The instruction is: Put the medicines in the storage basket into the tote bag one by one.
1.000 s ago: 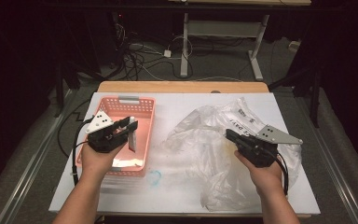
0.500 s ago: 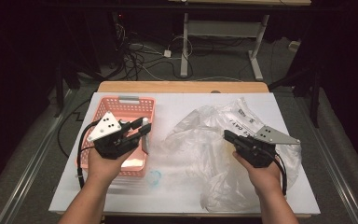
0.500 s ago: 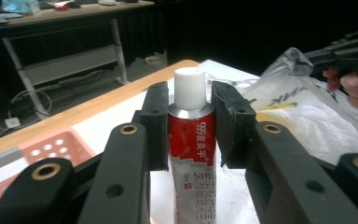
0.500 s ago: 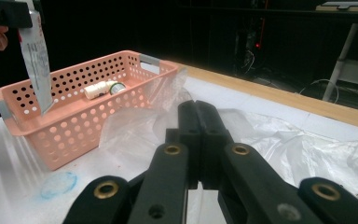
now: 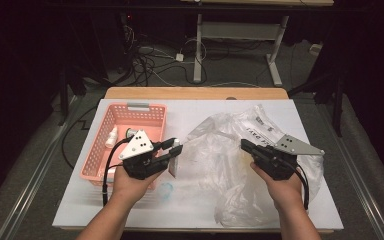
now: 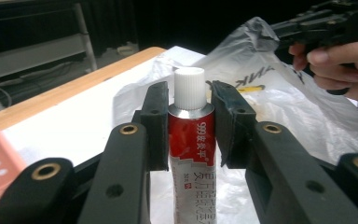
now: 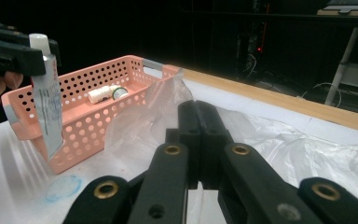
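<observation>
One tube (image 6: 192,140), clamped upright between the left gripper (image 5: 172,151) jaws, has been carried from over the pink basket (image 5: 111,145) toward the plastic bag (image 5: 230,165), whose edge the right gripper (image 5: 246,146) pinches with jaws together, so bagging appears next.

A white table (image 5: 190,115) with a wooden strip along its far edge is carrying two things. A pink perforated basket (image 5: 150,112) is sitting on the surface toward the left edge. A crumpled clear plastic bag (image 5: 220,145) is lying spread across the right half, reaching toward the near right corner.
</observation>
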Available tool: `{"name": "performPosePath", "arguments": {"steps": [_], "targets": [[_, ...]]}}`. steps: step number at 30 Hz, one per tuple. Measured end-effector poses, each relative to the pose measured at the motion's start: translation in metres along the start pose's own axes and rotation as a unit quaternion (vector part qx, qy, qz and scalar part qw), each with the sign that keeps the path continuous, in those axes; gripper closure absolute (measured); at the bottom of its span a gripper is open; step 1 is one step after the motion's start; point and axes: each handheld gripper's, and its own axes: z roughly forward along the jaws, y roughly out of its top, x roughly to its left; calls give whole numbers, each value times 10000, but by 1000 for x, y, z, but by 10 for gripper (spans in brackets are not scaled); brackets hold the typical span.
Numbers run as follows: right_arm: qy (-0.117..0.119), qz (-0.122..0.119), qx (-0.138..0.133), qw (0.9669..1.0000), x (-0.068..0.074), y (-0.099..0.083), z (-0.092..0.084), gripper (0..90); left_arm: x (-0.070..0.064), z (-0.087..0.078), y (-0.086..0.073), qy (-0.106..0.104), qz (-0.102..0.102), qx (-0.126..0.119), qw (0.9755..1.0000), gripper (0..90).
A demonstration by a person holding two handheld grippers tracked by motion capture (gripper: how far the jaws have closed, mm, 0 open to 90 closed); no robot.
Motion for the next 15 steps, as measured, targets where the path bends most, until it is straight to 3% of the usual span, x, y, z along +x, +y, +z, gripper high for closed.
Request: {"name": "performPosePath", "arguments": {"steps": [7,11,15], "targets": [[9,8,26,10000,1,-1,1,900,-15,19,4,-161,149,50,9997,671],[0,37,17,10000,1,0,1,900,-18,34,6,-268,56,95,9996,670],[0,5,-8,10000,0,0,0,900,-24,52,6,-274,162,165,9994,670]]}}
